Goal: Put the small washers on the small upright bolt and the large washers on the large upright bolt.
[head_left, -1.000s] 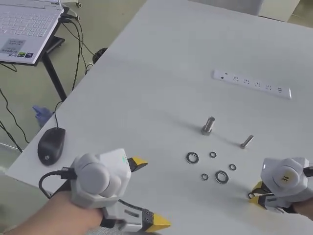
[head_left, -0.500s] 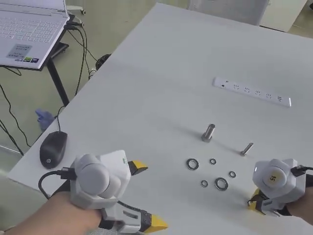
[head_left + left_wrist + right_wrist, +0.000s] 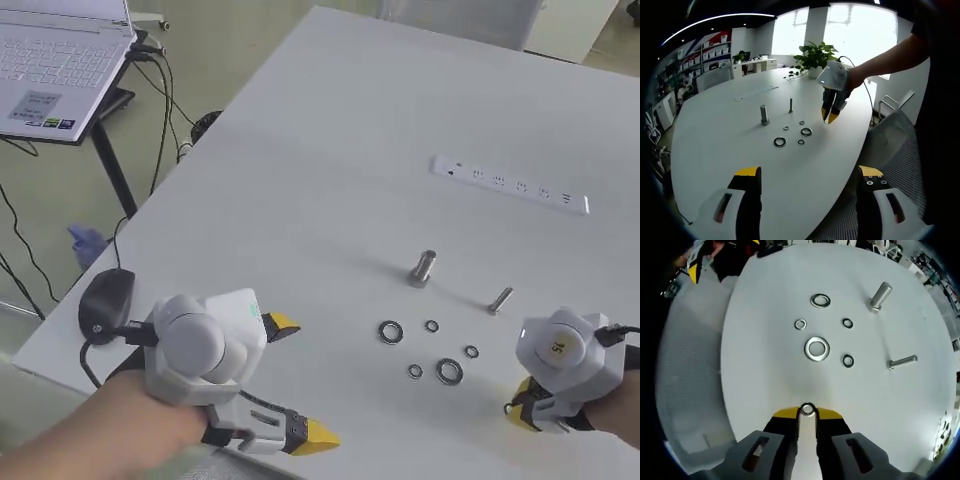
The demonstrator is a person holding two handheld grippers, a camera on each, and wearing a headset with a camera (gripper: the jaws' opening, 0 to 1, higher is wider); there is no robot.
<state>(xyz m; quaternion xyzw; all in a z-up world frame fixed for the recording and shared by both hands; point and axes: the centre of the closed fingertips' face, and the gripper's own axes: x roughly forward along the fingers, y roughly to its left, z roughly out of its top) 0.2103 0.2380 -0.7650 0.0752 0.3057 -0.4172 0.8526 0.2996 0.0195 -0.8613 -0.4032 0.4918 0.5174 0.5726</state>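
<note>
Your right gripper [image 3: 808,415] has edged a touch closer to the loose washers than a second ago, while the washers and bolts lie where they did. Its two yellow-tipped jaws are clamped on one held washer [image 3: 808,408], a thin shiny metal ring pinched at the very tips, near the front edge of the worktop [image 3: 330,180] and apart from the loose ones. Your left gripper [image 3: 302,380] hangs at the near-left corner with its two yellow-tipped jaws spread wide apart. Count five washers lying flat on the smooth white worktop. Two are large washers [image 3: 391,331] [image 3: 449,371], broad silver rings, and three are small washers [image 3: 431,326] [image 3: 471,352] [image 3: 415,371], narrower rings; none of the five touch. Two bolts stand just beyond them, heads down and with bare shanks. You have the large upright bolt [image 3: 423,268], a stubby steel cylinder on a wider head, and to its right the small upright bolt [image 3: 501,298], a slim pin. Farther back lies one long white power strip [image 3: 510,184], and at the left edge sits one rounded black mouse [image 3: 105,300] on its cable.
</note>
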